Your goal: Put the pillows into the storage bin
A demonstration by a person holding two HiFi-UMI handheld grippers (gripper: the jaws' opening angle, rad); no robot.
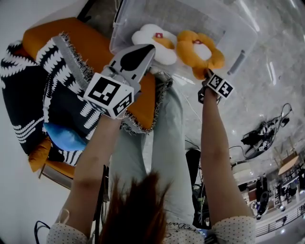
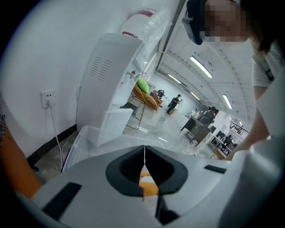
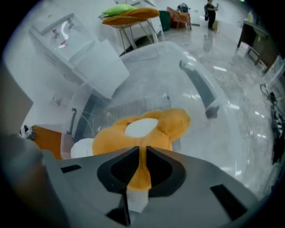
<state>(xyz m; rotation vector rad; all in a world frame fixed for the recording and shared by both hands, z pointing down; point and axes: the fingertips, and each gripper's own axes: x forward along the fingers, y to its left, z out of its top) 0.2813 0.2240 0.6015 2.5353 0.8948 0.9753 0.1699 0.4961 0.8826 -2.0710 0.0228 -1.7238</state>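
A clear plastic storage bin (image 1: 190,14) stands on the floor in front of me. An orange flower pillow (image 1: 200,50) hangs over the bin's near side, and my right gripper (image 1: 208,72) is shut on one of its petals. In the right gripper view the orange flower pillow (image 3: 147,129) fills the gap between the jaws of the right gripper (image 3: 142,149), above the bin (image 3: 178,75). A white flower pillow (image 1: 155,40) lies beside it in the bin. My left gripper (image 1: 151,46) points at it with its jaws shut; the left gripper (image 2: 144,153) holds nothing that I can see.
An orange armchair (image 1: 95,43) at the left carries a black-and-white patterned throw (image 1: 62,86) and a blue cushion (image 1: 64,136). My legs (image 1: 162,143) stand next to it. A white appliance (image 2: 111,80) stands behind the bin by the wall. Cables (image 1: 262,133) lie on the floor at the right.
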